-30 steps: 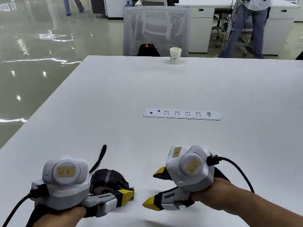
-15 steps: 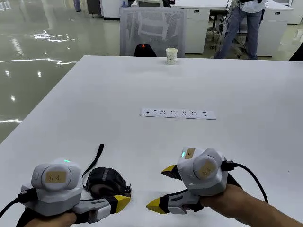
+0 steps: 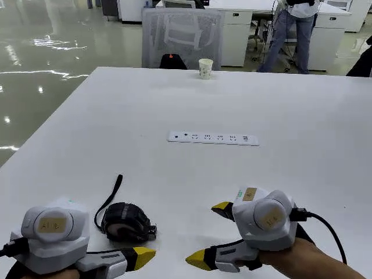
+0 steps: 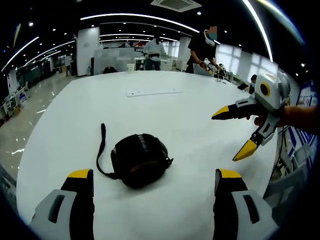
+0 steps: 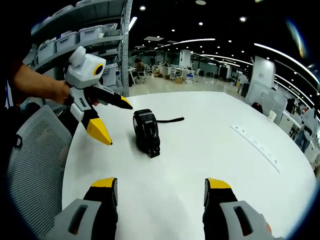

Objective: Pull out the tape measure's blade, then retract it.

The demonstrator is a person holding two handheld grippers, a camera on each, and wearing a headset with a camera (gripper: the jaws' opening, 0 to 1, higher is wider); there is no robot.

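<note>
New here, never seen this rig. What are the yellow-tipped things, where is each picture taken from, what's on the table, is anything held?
There is no robot here: a person holds a two-jaw gripper in each hand. The head view comes from a headset camera looking down at the white table. The two round pictures come from a fisheye camera on each gripper, looking out between that gripper's own yellow-tipped jaws. The left gripper and the right gripper are both open and hold nothing. Between them a black tape measure lies on the table, its wrist strap trailing away, with no blade drawn out. Farther off are a white power strip and a paper cup.
</note>
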